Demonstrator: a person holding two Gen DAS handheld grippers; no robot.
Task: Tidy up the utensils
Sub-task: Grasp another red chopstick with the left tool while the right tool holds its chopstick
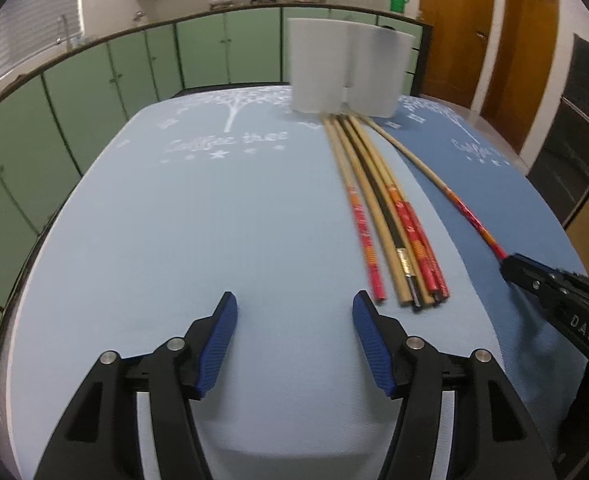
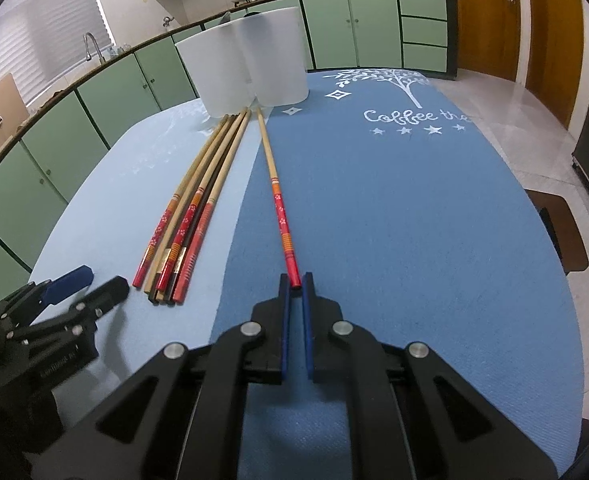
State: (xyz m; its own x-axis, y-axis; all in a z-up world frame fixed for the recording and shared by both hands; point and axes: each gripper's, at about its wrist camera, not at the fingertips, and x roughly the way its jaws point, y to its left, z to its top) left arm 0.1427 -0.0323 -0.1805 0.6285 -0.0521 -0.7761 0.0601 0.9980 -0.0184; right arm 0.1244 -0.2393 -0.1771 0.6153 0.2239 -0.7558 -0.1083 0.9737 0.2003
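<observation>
**One chopstick pinched at its tip, holder straight ahead**

While the single chopstick (image 2: 277, 194) lies apart on the darker blue mat (image 2: 414, 220), its red end sits between the nearly closed pads of the right gripper (image 2: 295, 282), which seems to be holding it. Its bare tip points at the white two-part holder (image 2: 246, 60) at the far end of the table. Just beside it, the bundle of chopsticks (image 1: 390, 220) rests on the light blue mat (image 1: 194, 220), tips touching the holder's base. The left gripper (image 1: 294, 308) hovers wide open, holding nothing, near the bundle's red ends.

The grip is at the very end, so the long shaft could swing or slip when lifted, and a sideways sweep could scatter the bundle or nudge the holder. The darker mat to the right offers free room, though the table edge is close there.
</observation>
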